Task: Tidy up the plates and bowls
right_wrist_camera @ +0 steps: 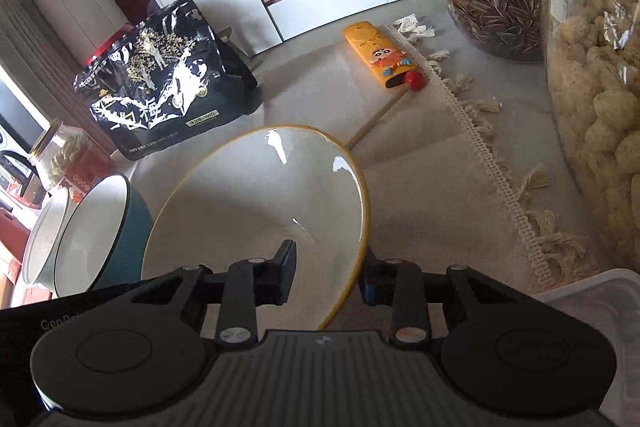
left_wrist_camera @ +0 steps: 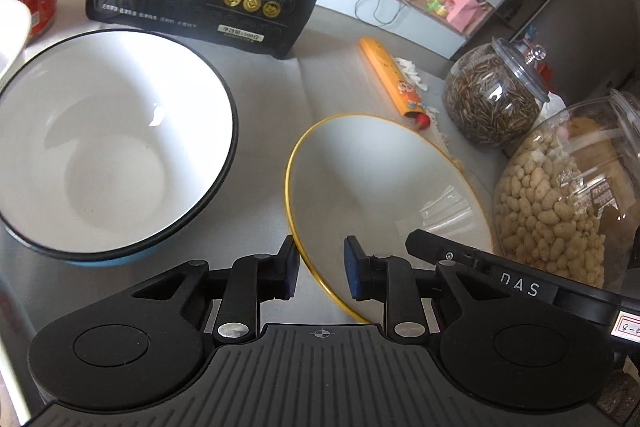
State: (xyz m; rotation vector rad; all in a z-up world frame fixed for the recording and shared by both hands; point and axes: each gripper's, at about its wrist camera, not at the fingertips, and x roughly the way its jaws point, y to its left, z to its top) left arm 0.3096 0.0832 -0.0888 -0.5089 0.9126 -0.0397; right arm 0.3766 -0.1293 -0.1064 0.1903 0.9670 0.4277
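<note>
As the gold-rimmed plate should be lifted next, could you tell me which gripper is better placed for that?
Probably the right. The right gripper looks closed on the rim of the gold-rimmed plate, one finger inside, one outside. The left gripper only straddles the rim, with a gap showing beside one pad.

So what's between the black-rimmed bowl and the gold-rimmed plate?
Only bare grey tablecloth between the black-rimmed bowl and the gold-rimmed plate; the left wrist view shows it.
</note>
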